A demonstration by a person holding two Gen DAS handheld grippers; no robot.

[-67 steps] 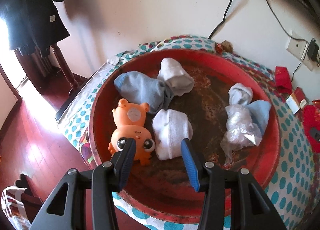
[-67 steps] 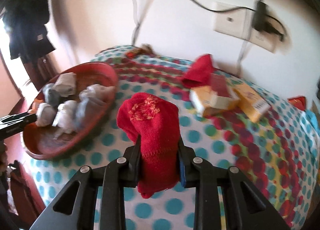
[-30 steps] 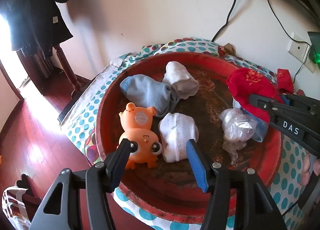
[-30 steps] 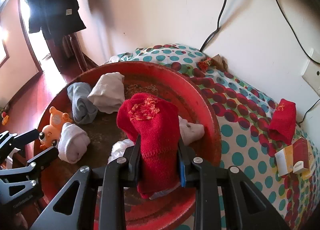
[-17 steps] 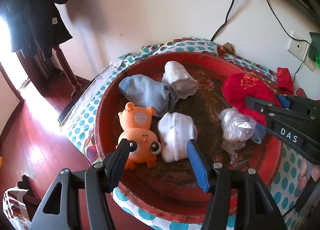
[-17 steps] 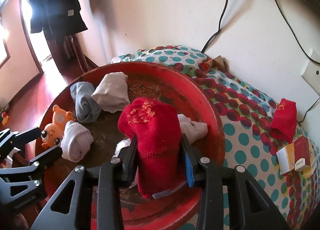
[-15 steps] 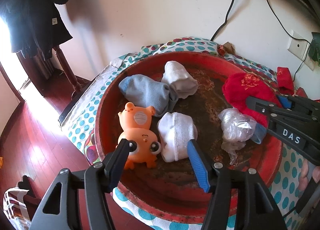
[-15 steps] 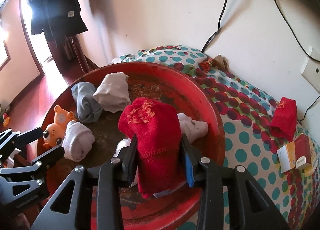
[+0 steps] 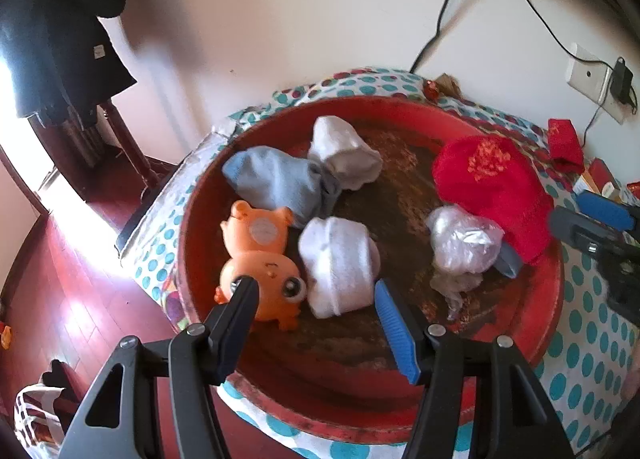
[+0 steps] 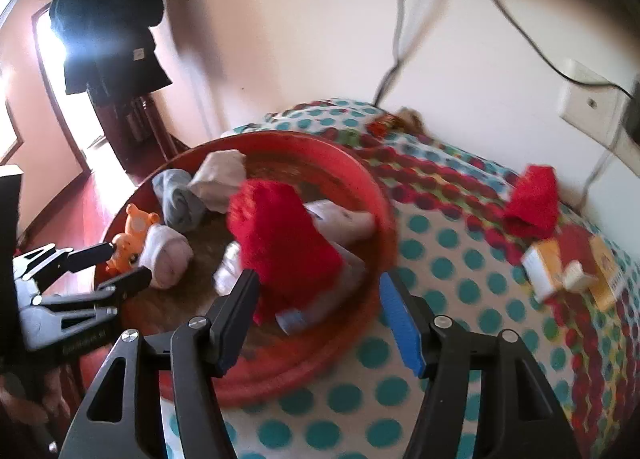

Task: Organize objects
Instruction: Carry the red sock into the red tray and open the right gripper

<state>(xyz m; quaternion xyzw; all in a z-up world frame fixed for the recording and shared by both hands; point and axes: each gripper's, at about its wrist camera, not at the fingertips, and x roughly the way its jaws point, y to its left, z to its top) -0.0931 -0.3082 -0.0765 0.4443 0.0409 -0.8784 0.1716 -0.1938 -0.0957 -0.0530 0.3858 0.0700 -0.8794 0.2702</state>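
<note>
Both fingers of the right gripper point(image 10: 318, 301) stand apart, having just been opening, and the red sock point(image 10: 286, 243) they frame now lies loose in the tray point(image 10: 376, 195); the black finger point(image 10: 236, 315) sits at the sock's near edge, but blur hides whether they touch, while the blue finger point(image 10: 400, 325) is clear of it. Fingers of the left gripper point(image 9: 316, 309) are also wide apart, with nothing clamped, hanging over the tray's near side with the white roll point(image 9: 338, 265) showing between them.

Seen from the left wrist, the tray point(image 9: 548, 299) holds 6 more things besides the red sock point(image 9: 494, 191), which rests at the tray's right side, on top of a blue sock point(image 9: 508, 263) and against a plastic-wrapped bundle point(image 9: 464, 243). An orange toy point(image 9: 260, 255) lies at the tray's left, just beside the white roll. Toward the tray's far side, a grey-blue sock point(image 9: 280, 183) touches another white sock point(image 9: 344, 153).

Right of the tray, on the dotted cloth point(image 10: 440, 259), a 2nd red sock point(image 10: 532, 201) lies well apart from it, near the wall. Beyond that sock, further from the tray, sit small orange and red boxes point(image 10: 568, 271). Only the right gripper's tip point(image 9: 592, 219) shows at the tray's right edge in the left wrist view.
</note>
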